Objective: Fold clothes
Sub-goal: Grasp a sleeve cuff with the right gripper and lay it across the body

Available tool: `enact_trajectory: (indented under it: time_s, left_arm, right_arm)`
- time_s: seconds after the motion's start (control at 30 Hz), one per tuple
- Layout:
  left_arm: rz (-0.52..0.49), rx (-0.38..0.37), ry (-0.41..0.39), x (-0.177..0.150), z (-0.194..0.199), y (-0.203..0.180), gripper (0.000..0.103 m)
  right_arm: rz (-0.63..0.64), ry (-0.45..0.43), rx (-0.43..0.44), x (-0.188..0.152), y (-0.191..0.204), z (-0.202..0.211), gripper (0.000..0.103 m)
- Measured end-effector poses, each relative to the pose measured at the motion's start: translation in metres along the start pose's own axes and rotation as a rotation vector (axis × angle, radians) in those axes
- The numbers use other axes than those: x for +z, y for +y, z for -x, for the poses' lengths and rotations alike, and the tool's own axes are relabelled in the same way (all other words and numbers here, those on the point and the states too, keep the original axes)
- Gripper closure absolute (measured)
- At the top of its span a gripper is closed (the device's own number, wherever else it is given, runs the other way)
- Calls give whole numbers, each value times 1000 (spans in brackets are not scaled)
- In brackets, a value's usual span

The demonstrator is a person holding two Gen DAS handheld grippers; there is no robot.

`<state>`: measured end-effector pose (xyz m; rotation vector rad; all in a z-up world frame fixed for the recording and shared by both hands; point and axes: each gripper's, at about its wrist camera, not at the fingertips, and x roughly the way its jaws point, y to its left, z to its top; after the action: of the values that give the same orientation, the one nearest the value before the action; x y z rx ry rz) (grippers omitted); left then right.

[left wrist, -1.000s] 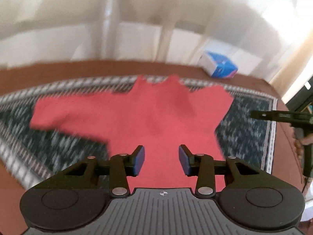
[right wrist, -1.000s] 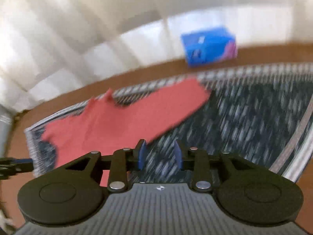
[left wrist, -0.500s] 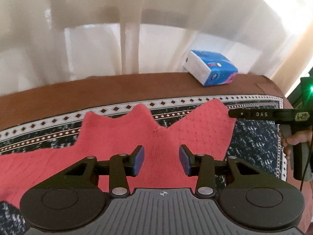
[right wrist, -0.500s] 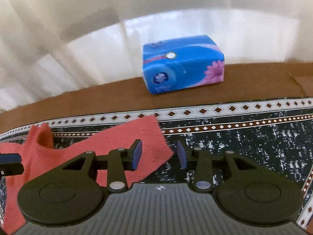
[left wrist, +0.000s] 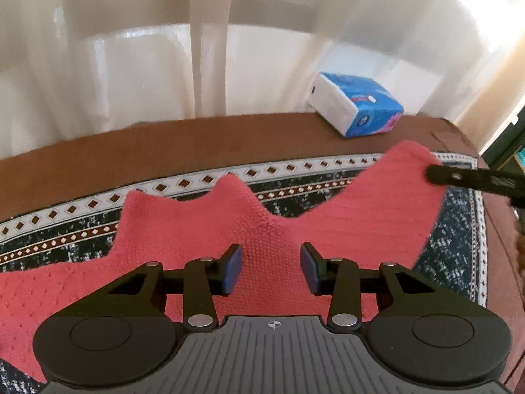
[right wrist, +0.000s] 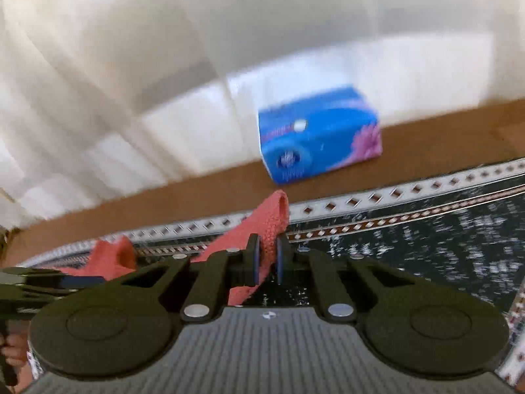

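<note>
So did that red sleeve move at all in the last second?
Yes. The right tongs have pinched the red sleeve and lifted it toward the tissue pack.

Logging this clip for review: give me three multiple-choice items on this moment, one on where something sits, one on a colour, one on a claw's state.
1. Where is the tissue pack?
A. On the bare brown surface beyond the patterned cloth
B. On the red garment
C. Between the left claw's fingers

2. What colour is the garment?
A. Blue
B. Red
C. White

3. What is the right claw doing?
A. Open above the cloth
B. Shut on nothing
C. Shut on a fold of the garment

Answers:
1 A: the pack stands on the brown strip past the patterned cloth border.
2 B: the knit fabric is red in both views.
3 C: its pads pinch a red fold; the left claw is open.
</note>
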<state>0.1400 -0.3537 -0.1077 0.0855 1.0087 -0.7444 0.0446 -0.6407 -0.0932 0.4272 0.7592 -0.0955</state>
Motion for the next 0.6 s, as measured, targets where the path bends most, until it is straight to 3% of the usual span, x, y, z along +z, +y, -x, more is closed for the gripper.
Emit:
enact_trajectory:
  time_s: [0.13, 0.4, 0.6]
  left_arm:
    - [-1, 8, 10, 4, -13, -4, 48]
    - [-85, 91, 30, 1, -40, -16, 56]
    - [-207, 143, 16, -5, -45, -36, 49]
  right_arm:
    - [-9, 7, -19, -16, -5, 16, 92]
    - [-122, 52, -67, -53, -23, 5, 91]
    - [-163, 53, -85, -55, -27, 2, 80]
